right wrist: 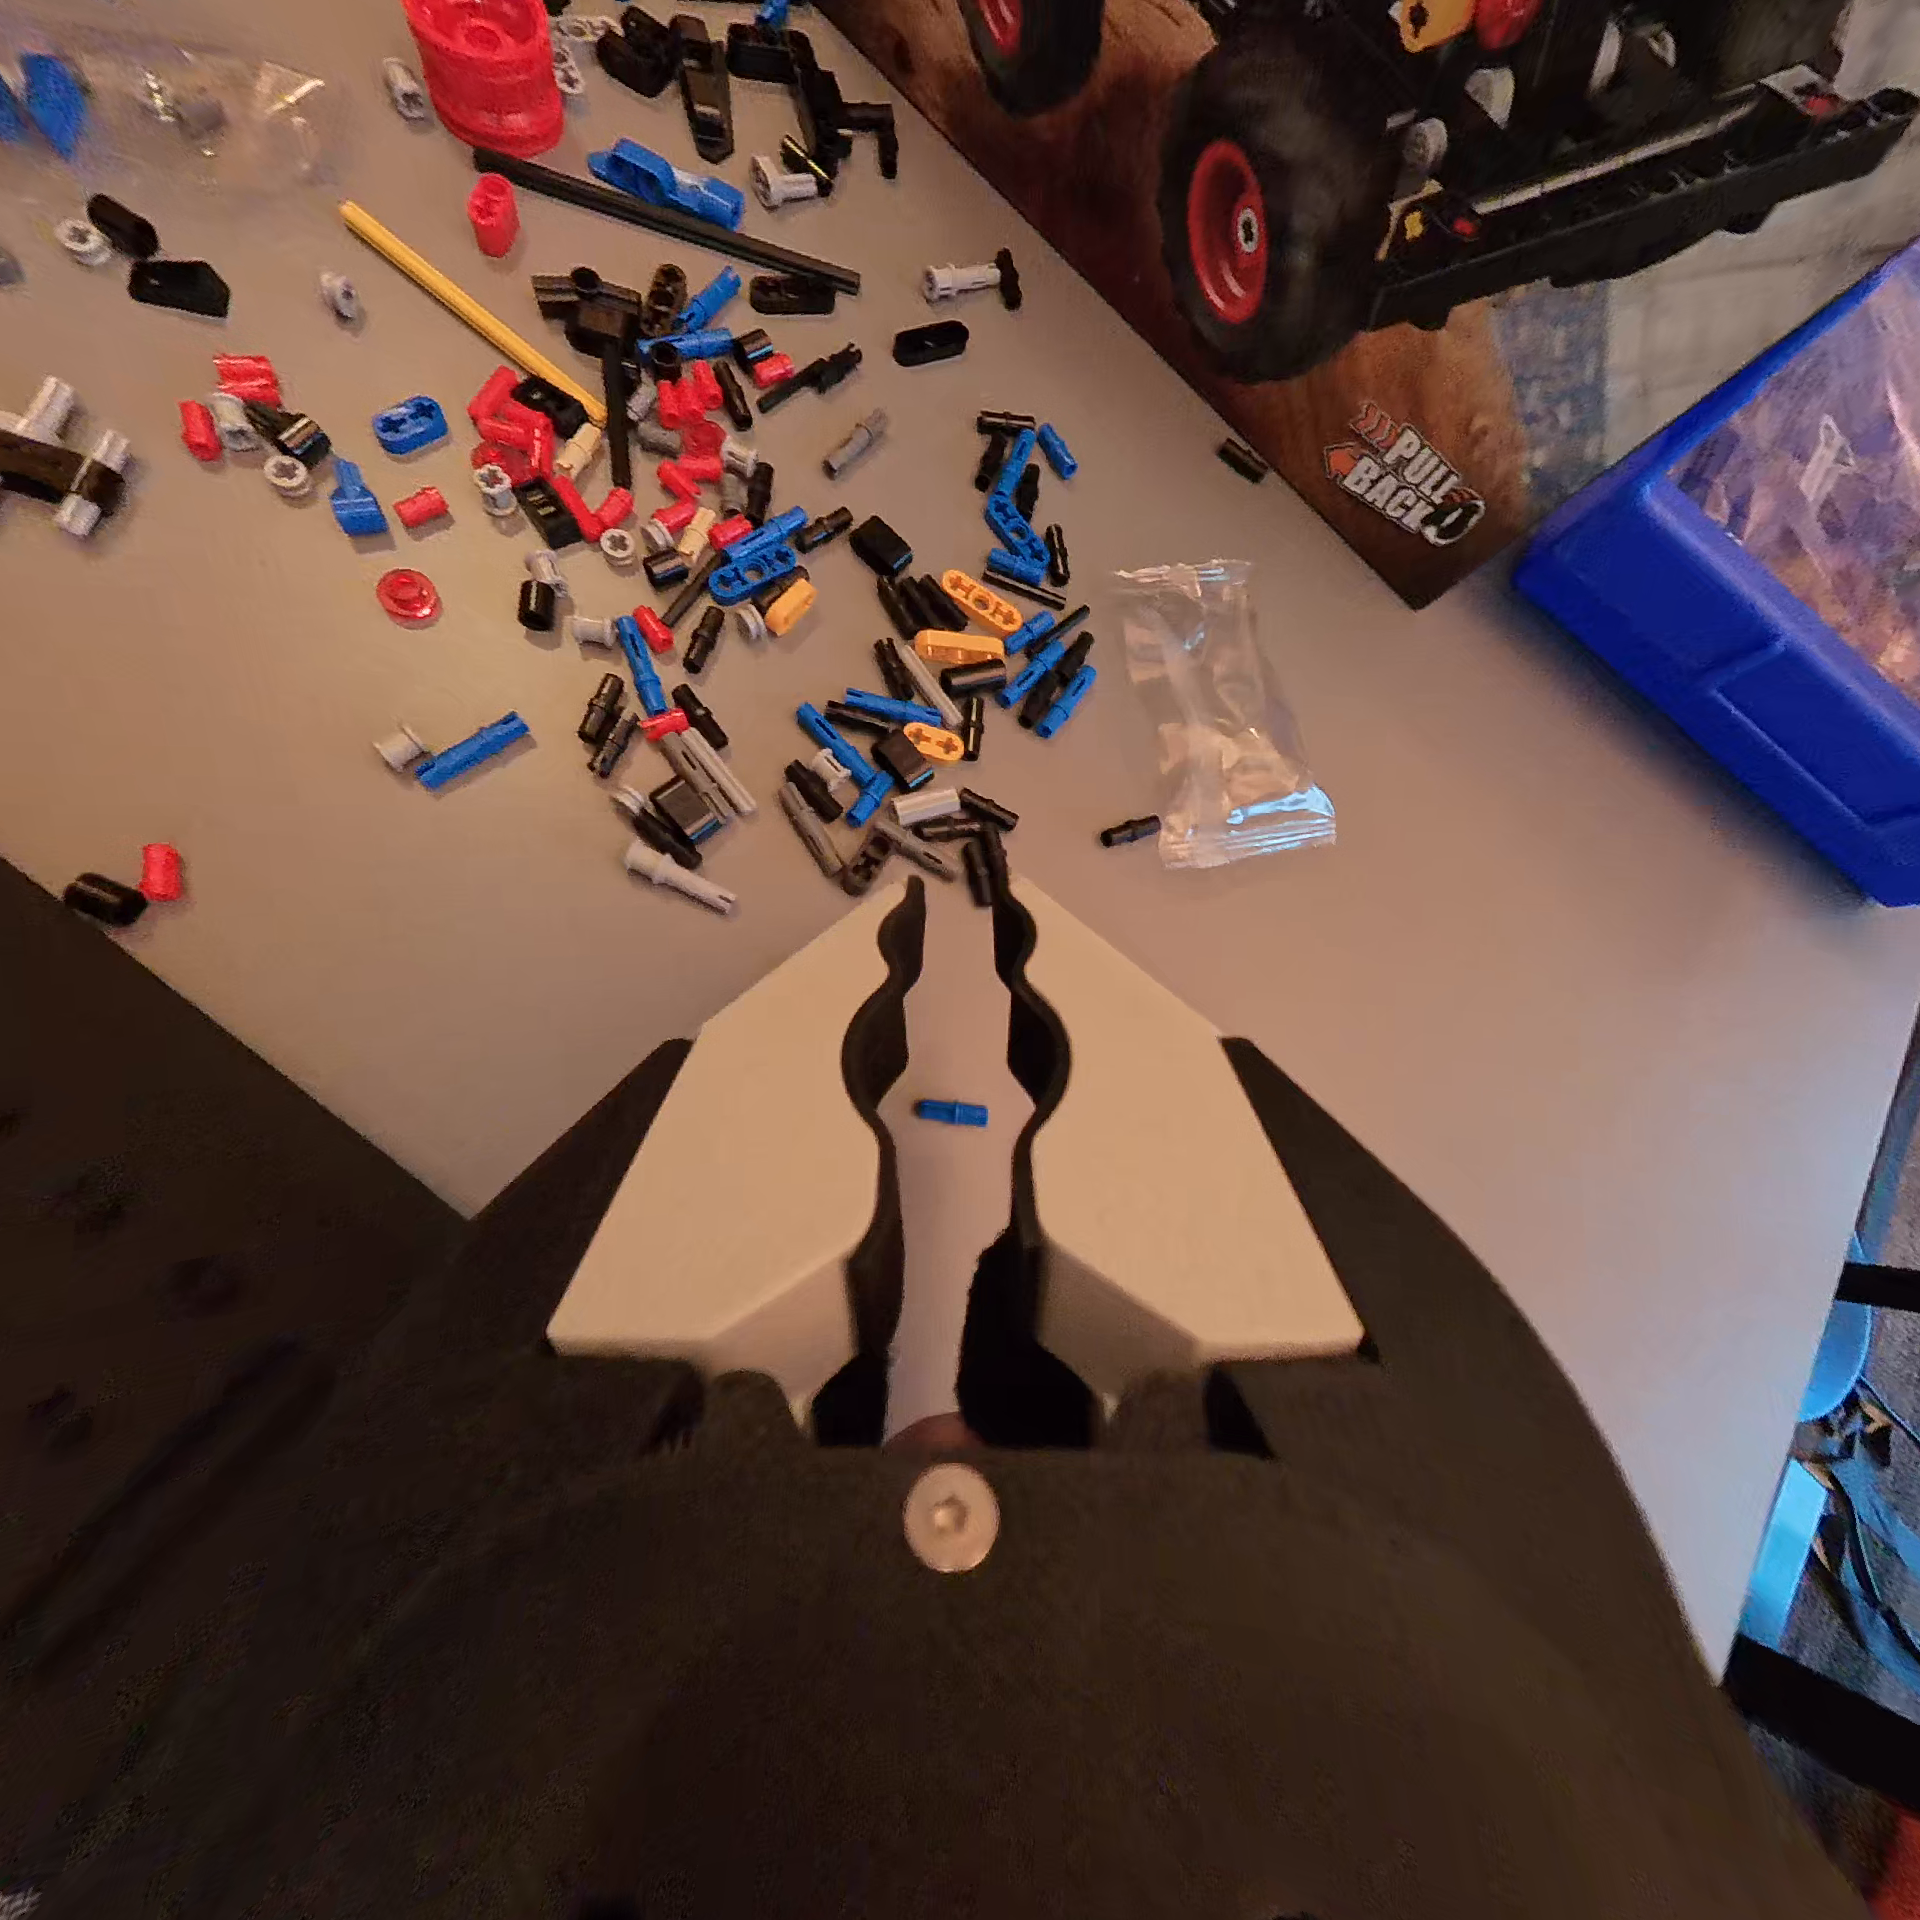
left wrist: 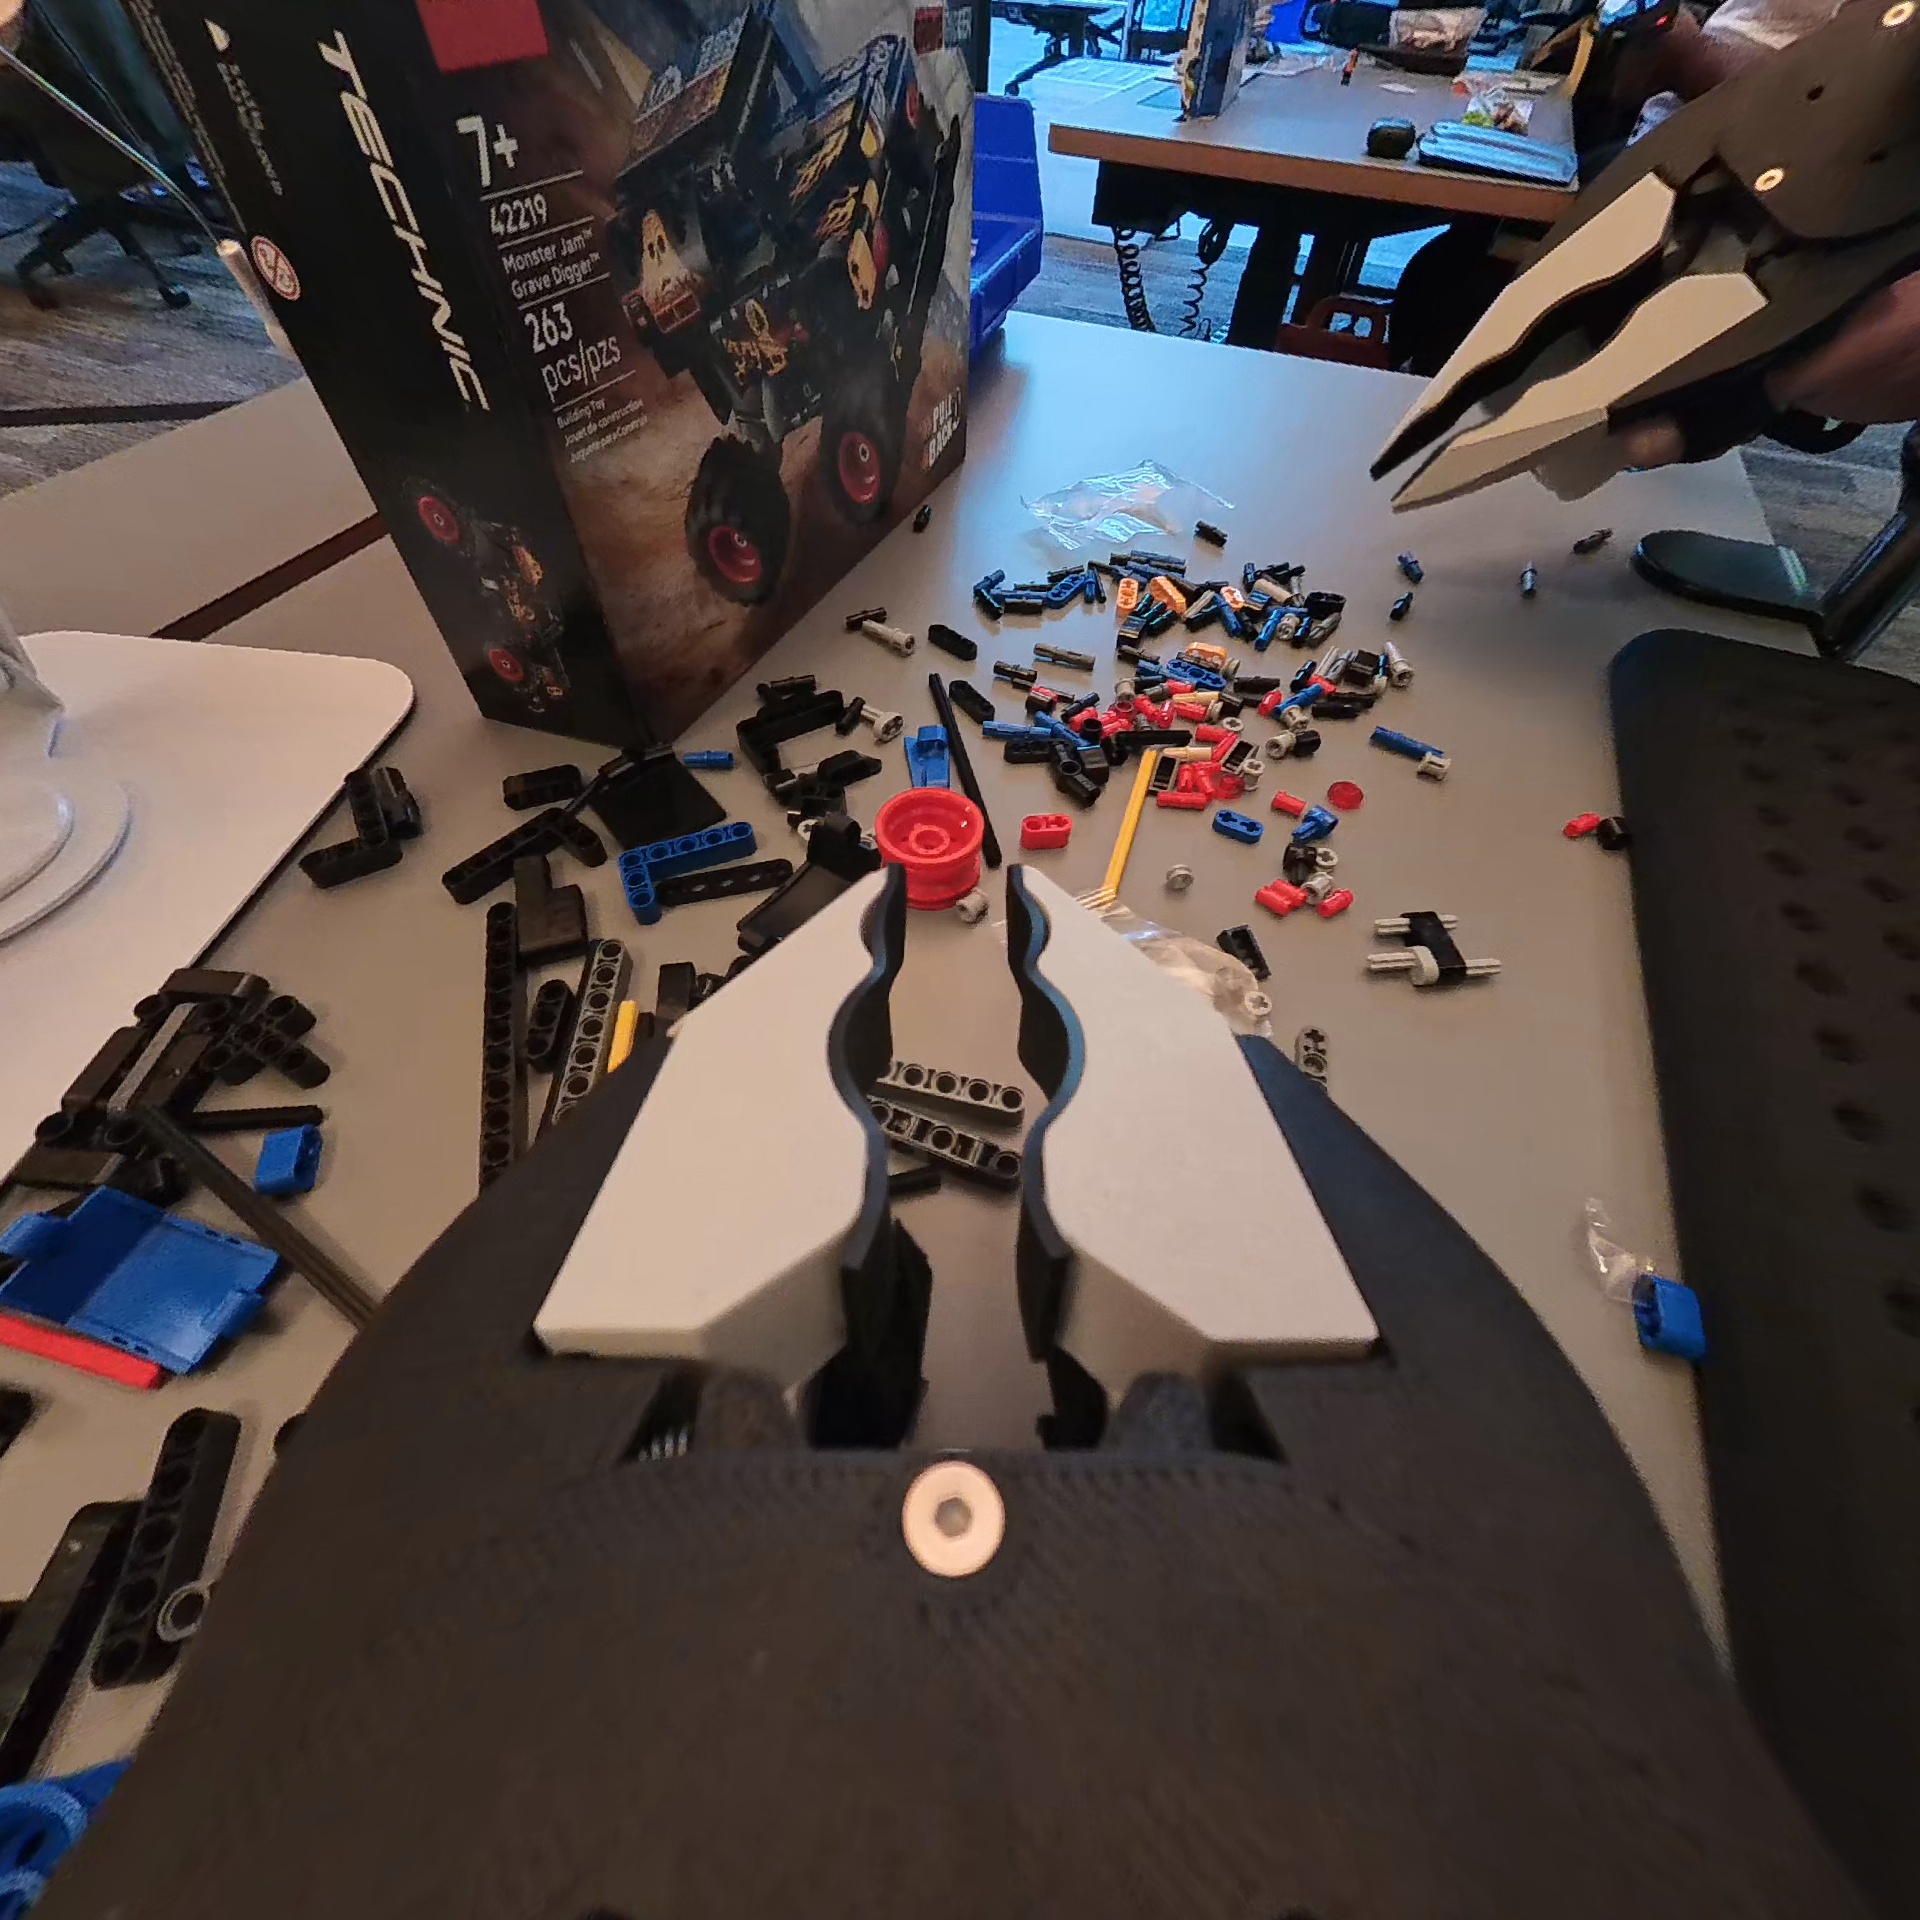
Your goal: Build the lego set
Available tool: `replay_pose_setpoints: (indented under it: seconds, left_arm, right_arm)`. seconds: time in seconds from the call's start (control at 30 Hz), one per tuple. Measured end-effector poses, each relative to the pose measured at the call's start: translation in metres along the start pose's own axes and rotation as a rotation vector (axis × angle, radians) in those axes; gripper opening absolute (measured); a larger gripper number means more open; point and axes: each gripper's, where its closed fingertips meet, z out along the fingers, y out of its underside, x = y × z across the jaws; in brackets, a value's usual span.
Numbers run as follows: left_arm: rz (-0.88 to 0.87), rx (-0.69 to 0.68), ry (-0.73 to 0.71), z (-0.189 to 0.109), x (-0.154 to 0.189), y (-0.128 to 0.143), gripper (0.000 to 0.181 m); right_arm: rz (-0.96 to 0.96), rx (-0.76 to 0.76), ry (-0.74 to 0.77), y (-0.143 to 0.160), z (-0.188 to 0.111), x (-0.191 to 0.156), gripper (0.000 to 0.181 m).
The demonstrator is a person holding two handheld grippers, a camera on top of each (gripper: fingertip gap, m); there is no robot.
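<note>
Blue bin (right wrist: pixel 1704 623) beside the box, black perforated mat (left wrist: pixel 1787 1039), perhaps a white stand base (left wrist: pixel 177 790).

Cool, even light is falling across the left wrist view, with daylight showing in the room behind the box (left wrist: pixel 623 343). The counter (left wrist: pixel 1195 416) is taking a pale sheen at its far edge. The right wrist view is looking warmer and dimmer; its counter (right wrist: pixel 1351 1039) is shading from tan to bluish grey toward the right. Small pieces are casting short, soft shadows. Wide-angle distortion is bending straight edges near the borders of both views. The left claw (left wrist: pixel 951 883) is appearing sharp, while the right claw (right wrist: pixel 956 894) is blurring slightly near its base. The bin (right wrist: pixel 1714 644) is smearing at the edge.
</note>
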Motion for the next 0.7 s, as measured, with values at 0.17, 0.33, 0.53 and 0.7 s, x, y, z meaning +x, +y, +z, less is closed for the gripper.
replay_pose_setpoints:
  seconds: [0.17,0.33,0.53,0.7]
  left_arm:
    - [0.004,-0.001,-0.005,0.0,-0.001,0.0,0.017]
    - [0.005,-0.003,-0.007,0.0,-0.002,0.001,0.017]
    - [0.008,-0.003,-0.012,0.001,-0.002,0.001,0.017]
    - [0.012,-0.003,-0.017,0.001,-0.003,0.002,0.017]
  right_arm:
    - [-0.017,0.007,-0.057,-0.004,0.005,-0.01,0.011]
    - [-0.033,-0.004,-0.091,-0.002,0.008,-0.016,0.011]
    - [-0.064,-0.014,-0.162,0.002,0.005,-0.027,0.011]
    - [-0.06,-0.025,-0.124,0.008,0.002,-0.019,0.01]
